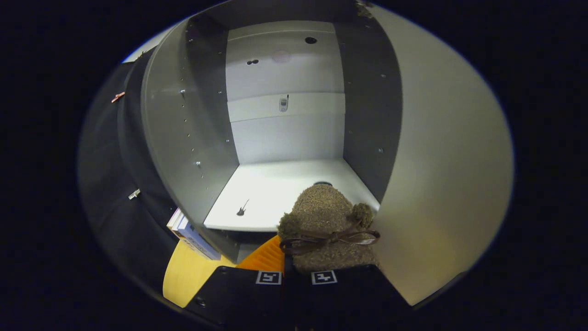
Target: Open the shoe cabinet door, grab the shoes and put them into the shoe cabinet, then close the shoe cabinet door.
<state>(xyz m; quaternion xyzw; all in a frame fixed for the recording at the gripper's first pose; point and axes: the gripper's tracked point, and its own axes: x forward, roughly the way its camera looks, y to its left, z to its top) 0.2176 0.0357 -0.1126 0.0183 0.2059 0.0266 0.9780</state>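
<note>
A brown fuzzy shoe point(321, 216) with a dark bow across its top sits just ahead of my fingers, toe pointing into the cabinet. Its toe reaches over the front edge of the white shelf point(271, 188). My gripper point(296, 276) is shut on the heel end of the shoe, the two fingers close together. The shoe cabinet point(183, 133) stands open in front of me, with grey side walls and a pale back panel. Its door point(445, 184) is swung out on the right, close beside the shoe.
A small dark mark point(241, 210) lies on the shelf left of the shoe. A stack of books point(193, 235) leans by the cabinet's lower left corner on a yellow surface point(186, 273). An orange ribbed piece point(266, 259) shows below the shelf edge.
</note>
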